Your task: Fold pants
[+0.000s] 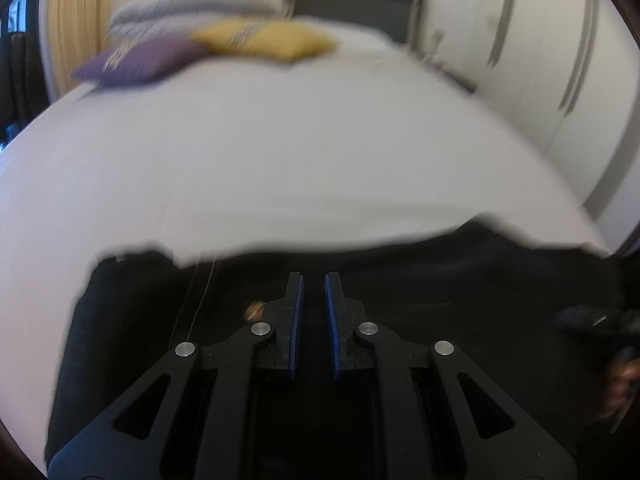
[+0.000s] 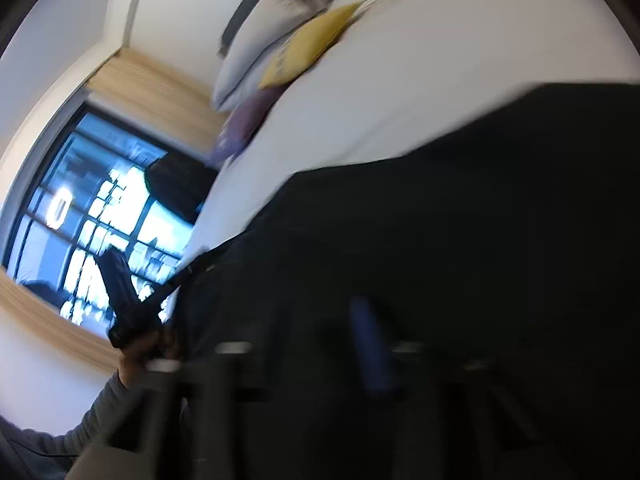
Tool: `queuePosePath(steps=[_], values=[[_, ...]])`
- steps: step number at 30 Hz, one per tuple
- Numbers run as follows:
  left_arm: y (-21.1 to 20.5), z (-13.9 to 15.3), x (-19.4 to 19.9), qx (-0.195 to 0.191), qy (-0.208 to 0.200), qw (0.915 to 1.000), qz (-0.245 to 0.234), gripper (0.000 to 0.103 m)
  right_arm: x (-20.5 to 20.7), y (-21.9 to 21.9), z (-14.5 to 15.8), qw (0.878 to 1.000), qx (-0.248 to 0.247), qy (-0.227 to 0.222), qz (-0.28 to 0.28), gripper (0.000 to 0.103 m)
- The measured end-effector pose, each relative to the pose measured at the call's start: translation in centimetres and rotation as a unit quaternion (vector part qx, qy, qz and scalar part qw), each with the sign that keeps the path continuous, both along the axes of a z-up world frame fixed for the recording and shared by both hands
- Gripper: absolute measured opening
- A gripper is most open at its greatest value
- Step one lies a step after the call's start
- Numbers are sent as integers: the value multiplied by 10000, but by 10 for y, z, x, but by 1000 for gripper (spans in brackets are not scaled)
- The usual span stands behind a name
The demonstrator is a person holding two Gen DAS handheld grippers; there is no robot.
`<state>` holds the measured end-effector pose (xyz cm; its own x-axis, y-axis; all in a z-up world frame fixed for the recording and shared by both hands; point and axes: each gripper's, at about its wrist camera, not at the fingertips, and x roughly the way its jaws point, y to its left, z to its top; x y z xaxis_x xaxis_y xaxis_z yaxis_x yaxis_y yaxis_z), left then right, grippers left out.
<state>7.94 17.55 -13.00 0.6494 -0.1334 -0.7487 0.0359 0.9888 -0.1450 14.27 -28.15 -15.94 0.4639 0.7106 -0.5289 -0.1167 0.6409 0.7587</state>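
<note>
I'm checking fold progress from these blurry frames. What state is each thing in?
black pants: spread on the bed's near edge, not neatly folded.
white bed: made, sheet smooth.
yellow cushion: lying by the headboard, next to the purple one.
purple cushion: lying flat beside it.
left hand-held gripper: nearly shut over the pants; a grip on the cloth can't be confirmed.
right hand-held gripper: too blurred to read, against the pants.
</note>
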Motion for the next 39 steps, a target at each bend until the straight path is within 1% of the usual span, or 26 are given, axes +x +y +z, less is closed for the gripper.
queuePosePath(steps=[1,2,3,6,8,9,11,12,13,15,17,18,19,20,21,22,23,25,27,30,32,33,35,36,37,39], values=[[9,-8,3,-313,2,9995,55,11,-3,-20,-5,9996,16,161,-252,1],[18,-10,5,-590,-90,9981,142,11,-8,-37,-6,9985,-113,230,-487,0],[22,-10,10,-695,-117,9973,205,11,-15,-52,-6,9969,-296,232,-694,0],[25,-9,22,-715,-48,9974,92,11,-44,-95,-2,9916,-628,96,-1126,0],[34,-2,18,-640,-76,9978,148,11,-64,-111,1,9872,-847,119,-1347,0],[33,2,19,-571,-85,9982,191,11,-74,-114,9,9820,-1104,201,-1516,0],[28,29,12,-292,-269,9986,362,11,-96,-125,28,9707,-1488,396,-1847,10],[23,41,8,-288,-421,9982,322,11,-102,-122,37,9723,-1381,316,-1860,21],[15,57,-6,-358,-610,9972,261,11,-108,-124,46,9770,-1158,143,-1787,40],[-2,68,-27,-502,-731,9956,317,11,-109,-102,61,9873,-688,-220,-1417,55],[-24,71,-43,-499,-676,9964,112,11,-104,-79,63,9935,-335,-419,-999,57],[-38,67,-50,-381,-657,9971,19,11,-99,-70,57,9948,-351,-399,-869,57],[-47,63,-52,-286,-626,9976,-70,11,-97,-69,46,9937,-545,-232,-953,57],[-58,54,-52,-125,-523,9984,-175,11,-97,-74,37,9923,-614,-63,-1074,57],[-64,42,-47,-25,-354,9991,-221,11,-99,-87,21,9896,-570,251,-1293,29],[-67,28,-41,15,-149,9996,-227,11,-104,-101,10,9875,-409,403,-1468,0],[-69,15,-37,44,-35,9998,-199,11,-110,-118,3,9827,-427,593,-1703,0],[-66,-2,-29,-64,50,9997,-224,11,-126,-151,-1,9743,-301,665,-2131,0],[-64,-2,-22,-172,67,9996,-236,11,-143,-181,5,9647,-545,674,-2486,0],[-67,3,-26,-44,225,9995,-237,11,-157,-212,19,9460,-834,735,-3045,0],[-79,20,-34,82,86,9994,-322,11,-161,-228,43,9277,-1304,691,-3429,8],[-88,31,-41,39,-69,9988,-476,11,-159,-230,53,9267,-1292,517,-3490,12],[-103,42,-45,33,-167,9977,-655,11,-143,-228,75,9385,-760,-84,-3366,33],[-113,43,-42,-21,-135,9973,-727,11,-127,-223,83,9457,-439,-389,-3197,58],[-118,43,-38,-57,-107,9972,-740,11,-112,-218,86,9511,-196,-546,-3033,76],[-131,39,-30,-69,-13,9973,-734,11,-53,-188,79,9697,427,-571,-2335,80]])
